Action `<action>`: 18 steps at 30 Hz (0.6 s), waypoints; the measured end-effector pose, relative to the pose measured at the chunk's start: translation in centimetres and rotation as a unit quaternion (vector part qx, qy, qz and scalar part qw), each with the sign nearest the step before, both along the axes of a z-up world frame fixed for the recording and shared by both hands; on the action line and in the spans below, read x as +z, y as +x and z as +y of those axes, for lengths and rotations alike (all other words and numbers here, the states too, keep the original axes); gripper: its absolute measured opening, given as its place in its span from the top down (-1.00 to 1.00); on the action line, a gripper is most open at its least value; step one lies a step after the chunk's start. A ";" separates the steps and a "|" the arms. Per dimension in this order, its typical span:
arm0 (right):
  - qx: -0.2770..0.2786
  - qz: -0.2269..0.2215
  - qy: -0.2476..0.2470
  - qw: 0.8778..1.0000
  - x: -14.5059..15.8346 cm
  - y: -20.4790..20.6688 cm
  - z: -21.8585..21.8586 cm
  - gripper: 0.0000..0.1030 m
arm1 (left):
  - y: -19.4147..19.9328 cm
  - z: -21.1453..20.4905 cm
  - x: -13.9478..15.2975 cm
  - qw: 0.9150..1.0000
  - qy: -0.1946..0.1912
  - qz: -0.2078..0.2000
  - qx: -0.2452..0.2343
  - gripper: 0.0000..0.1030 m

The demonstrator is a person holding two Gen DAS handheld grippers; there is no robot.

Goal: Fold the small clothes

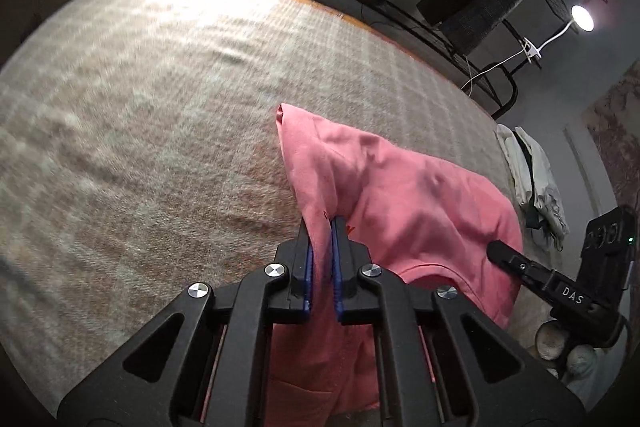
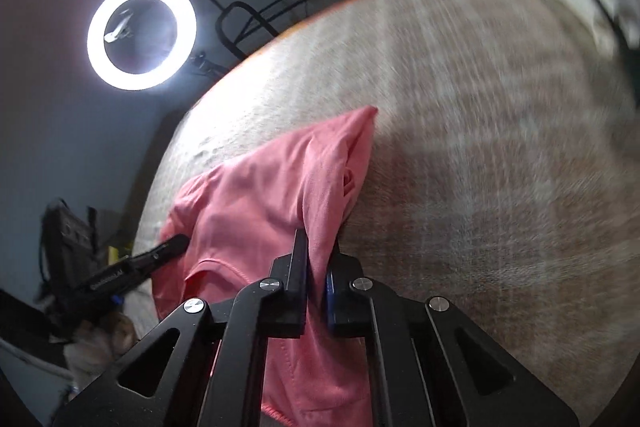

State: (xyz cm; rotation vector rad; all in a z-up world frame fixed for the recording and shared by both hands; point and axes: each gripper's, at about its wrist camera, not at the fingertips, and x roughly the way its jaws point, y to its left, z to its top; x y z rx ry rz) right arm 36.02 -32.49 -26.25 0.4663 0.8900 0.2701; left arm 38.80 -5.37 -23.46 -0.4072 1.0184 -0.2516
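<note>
Progress: the fold is at an early stage, in this inspector's judgement. The pink cotton-knit small garment (image 1: 404,187) is lifted at two points and hangs between the two tools above the beige checked woven blanket (image 1: 160,107) that covers the surface; its far corner trails toward the blanket at 12 o'clock in both views. No finished crease shows, so laying flat, folding and setting aside all appear to remain.

Left gripper (image 1: 322,259): jaws closed tight on a bunched edge of the garment, cloth pinched between the blue pads. Right gripper (image 2: 318,267): jaws likewise clamped on a gathered fold of the same garment. Each tool appears in the other's view, at 4 o'clock from the left wrist and at 8 o'clock from the right wrist.

Count:
- Pink garments: one.
- Grippers: two.
- Other clothing: one pale grey-white crumpled pile (image 1: 534,179) at the blanket's edge, 3 o'clock in the left view, untouched; number of pieces cannot be told.
- Ring lights (image 2: 142,35): one.
</note>
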 end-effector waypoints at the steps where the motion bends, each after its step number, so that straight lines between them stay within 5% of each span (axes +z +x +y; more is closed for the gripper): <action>1: 0.004 -0.007 -0.010 1.000 0.9 -0.4 0.4 0.90 | -0.4 -0.1 0.6 1.000 0.005 -0.007 -0.003 0.90; 8: 0.010 -0.042 -0.058 0.997 4.8 -3.0 1.2 0.90 | -3.0 -2.0 5.5 0.998 0.019 -0.048 -0.030 0.90; 18: -0.037 -0.094 -0.084 0.991 10.5 -7.6 -6.0 0.90 | -2.5 -11.2 11.0 0.991 0.017 -0.081 -0.103 0.90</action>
